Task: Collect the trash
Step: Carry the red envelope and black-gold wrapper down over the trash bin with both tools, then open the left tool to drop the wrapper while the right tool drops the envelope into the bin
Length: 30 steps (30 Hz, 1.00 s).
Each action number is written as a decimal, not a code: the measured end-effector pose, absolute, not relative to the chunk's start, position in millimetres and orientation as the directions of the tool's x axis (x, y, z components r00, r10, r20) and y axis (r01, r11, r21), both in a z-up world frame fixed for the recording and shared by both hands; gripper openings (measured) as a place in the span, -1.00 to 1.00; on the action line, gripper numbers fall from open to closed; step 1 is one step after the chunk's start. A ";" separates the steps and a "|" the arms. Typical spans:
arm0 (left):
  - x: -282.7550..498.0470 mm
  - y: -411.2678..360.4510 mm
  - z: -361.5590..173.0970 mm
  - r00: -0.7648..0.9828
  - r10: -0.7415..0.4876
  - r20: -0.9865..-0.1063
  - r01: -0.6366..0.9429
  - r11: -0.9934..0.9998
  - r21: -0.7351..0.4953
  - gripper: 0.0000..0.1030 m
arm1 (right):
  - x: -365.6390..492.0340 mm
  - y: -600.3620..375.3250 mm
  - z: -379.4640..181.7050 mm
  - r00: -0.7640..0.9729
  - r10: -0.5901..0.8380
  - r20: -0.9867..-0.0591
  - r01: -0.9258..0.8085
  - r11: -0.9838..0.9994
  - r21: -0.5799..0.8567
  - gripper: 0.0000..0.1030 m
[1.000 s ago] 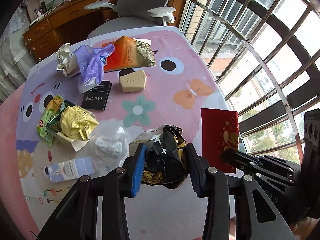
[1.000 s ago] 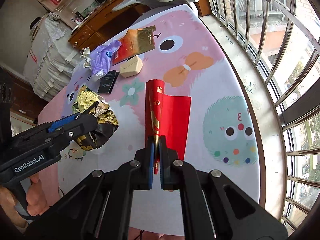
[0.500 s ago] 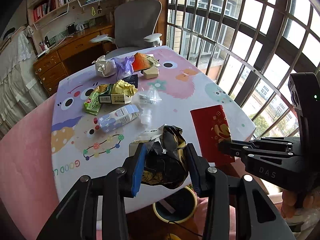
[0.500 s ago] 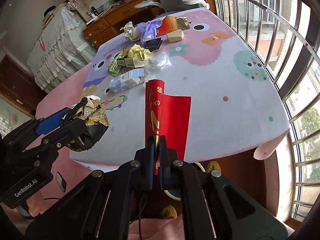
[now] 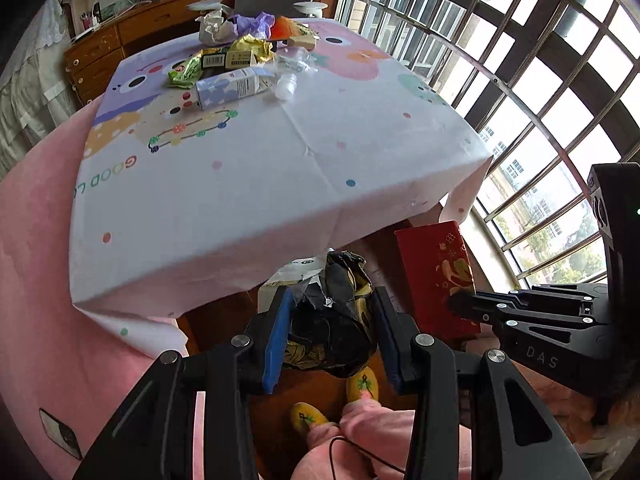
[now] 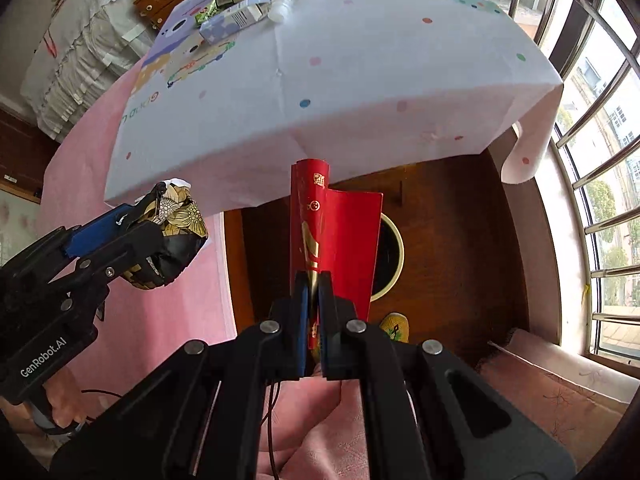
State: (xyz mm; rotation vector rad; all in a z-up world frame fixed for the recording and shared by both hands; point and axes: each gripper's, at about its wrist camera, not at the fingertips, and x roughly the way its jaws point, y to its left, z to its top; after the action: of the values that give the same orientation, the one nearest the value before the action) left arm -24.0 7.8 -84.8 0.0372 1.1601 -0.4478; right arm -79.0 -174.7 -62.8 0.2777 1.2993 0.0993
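Both grippers have swung off the table toward the floor bin [image 6: 394,258], left gripper [image 5: 330,334] squeezing a light crumpled wrapper [image 5: 328,320], right gripper [image 6: 313,320] pinching a stiff red envelope [image 6: 336,236] by its lower edge.

Black left gripper [image 5: 330,322], blue pads; pink trousers, probably yellow slippers.

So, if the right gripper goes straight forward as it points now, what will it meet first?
Probably the yellow-rimmed bin on the floor: the right gripper, shut on the red envelope, aims down past the table edge. Depth is unclear.
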 end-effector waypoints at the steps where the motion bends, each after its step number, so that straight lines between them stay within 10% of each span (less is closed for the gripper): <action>1: -28.5 5.8 -96.5 0.308 -0.318 -0.897 0.352 0.914 -0.203 -0.23 | -80.4 -177.8 -76.7 0.251 0.229 -0.940 0.100 0.960 0.261 -0.95; 20: -15.6 -27.8 -403.5 0.138 -0.219 -0.966 0.233 0.955 -0.183 -0.20 | -42.4 -197.1 -394.9 0.075 0.250 -0.965 0.311 0.914 0.261 -0.95; 30: -1.4 -38.4 -442.6 0.153 -0.185 -0.971 0.218 0.964 -0.150 0.36 | -19.4 -200.0 -439.2 0.064 0.252 -0.966 0.300 0.918 0.259 -0.94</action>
State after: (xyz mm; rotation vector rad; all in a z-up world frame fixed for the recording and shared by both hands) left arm -1.4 -38.4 -442.6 0.0282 1.3869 -0.2895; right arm -19.4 -200.0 -439.2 0.4492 1.5228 -0.0382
